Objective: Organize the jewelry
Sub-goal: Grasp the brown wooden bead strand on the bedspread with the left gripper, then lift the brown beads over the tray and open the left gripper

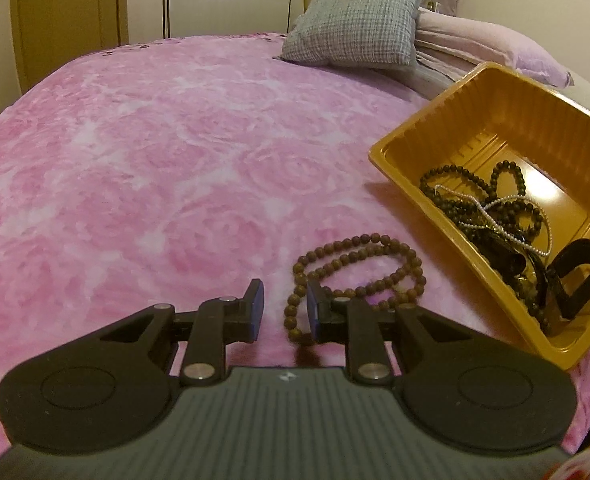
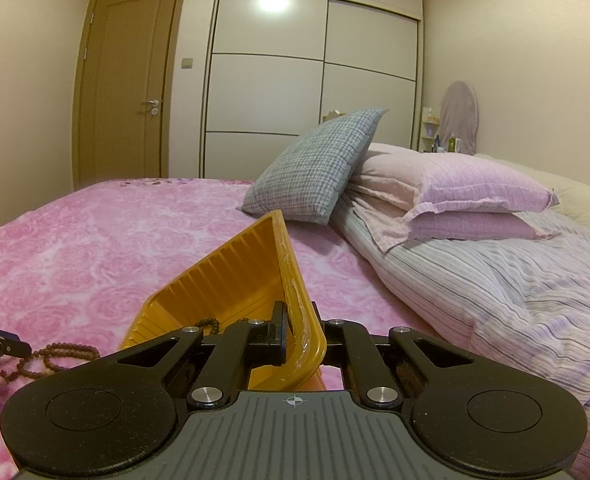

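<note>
A brown bead necklace [image 1: 359,264] lies coiled on the pink bedspread [image 1: 155,160], just left of a yellow plastic tray [image 1: 495,120]. My left gripper [image 1: 285,306] is low over the coil's left end. Its jaws stand slightly apart, and one strand runs between them close to the right pad without being pressed. Inside the tray lie dark bead strings and a thin pearl chain [image 1: 495,208], plus a black band [image 1: 579,276]. My right gripper [image 2: 299,328] is shut on the tray's near rim [image 2: 303,320] and holds the tray tilted. The brown beads [image 2: 63,350] show at lower left in the right wrist view.
A grey checked cushion [image 1: 359,20] and pink pillows [image 2: 455,192] lie at the head of the bed, with a striped duvet [image 2: 495,288] to the right. A door [image 2: 127,80] and a white wardrobe [image 2: 311,60] stand behind. The bedspread stretches wide to the left.
</note>
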Tool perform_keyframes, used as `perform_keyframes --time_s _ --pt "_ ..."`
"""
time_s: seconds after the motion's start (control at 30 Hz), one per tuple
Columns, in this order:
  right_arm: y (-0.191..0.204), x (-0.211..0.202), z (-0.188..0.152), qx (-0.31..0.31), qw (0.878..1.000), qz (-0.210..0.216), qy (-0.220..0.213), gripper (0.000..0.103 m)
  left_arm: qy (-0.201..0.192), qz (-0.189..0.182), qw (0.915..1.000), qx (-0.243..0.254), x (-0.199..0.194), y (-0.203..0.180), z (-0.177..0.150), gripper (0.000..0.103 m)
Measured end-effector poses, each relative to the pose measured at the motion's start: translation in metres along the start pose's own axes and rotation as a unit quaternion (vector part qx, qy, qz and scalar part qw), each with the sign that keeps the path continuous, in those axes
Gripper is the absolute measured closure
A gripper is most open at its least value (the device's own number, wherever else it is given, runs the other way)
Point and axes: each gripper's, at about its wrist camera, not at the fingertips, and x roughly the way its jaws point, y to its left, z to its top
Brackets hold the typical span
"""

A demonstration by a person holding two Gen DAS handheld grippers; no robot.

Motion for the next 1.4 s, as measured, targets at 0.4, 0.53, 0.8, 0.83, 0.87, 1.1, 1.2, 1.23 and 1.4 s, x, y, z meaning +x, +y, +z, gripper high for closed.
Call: perform_keyframes --time_s 0.4,0.53,0.8,0.83,0.87,1.1,1.2,1.23,1.4 --pt "0.000 0.000 0.000 0.000 1.000 0.000 0.000 0.095 0.010 -0.002 0.9999 0.005 0.009 -0.004 -0.003 0.083" --pt "0.000 0.000 0.000 0.000 1.000 0.000 0.000 0.095 0.010 -0.002 0.9999 0.005 0.010 -0.005 -0.004 0.083" --pt "0.000 0.000 0.000 0.000 1.000 0.000 0.000 0.095 0.011 -0.003 0.9999 0.003 0.012 -0.004 -0.006 0.084" --pt "0.000 0.000 0.000 0.000 1.000 0.000 0.000 0.095 0.012 -0.002 0.9999 0.003 0.012 -0.004 -0.006 0.085" --pt "0.000 0.000 0.000 0.000 1.000 0.000 0.000 0.095 0.013 -0.001 0.9999 0.004 0.012 -0.004 -0.006 0.086" --pt "0.001 0.000 0.000 0.000 1.000 0.000 0.000 0.095 0.009 -0.001 0.9999 0.006 0.010 -0.004 -0.006 0.096" --pt "0.001 0.000 0.000 0.000 1.000 0.000 0.000 0.095 0.005 -0.004 1.0000 0.007 0.007 -0.003 -0.004 0.097" --pt "0.001 0.000 0.000 0.000 1.000 0.000 0.000 0.095 0.003 -0.006 1.0000 0.006 0.005 -0.003 -0.004 0.097" --pt "0.001 0.000 0.000 0.000 1.000 0.000 0.000 0.095 -0.014 -0.012 0.9998 0.010 -0.008 -0.003 0.007 0.097"
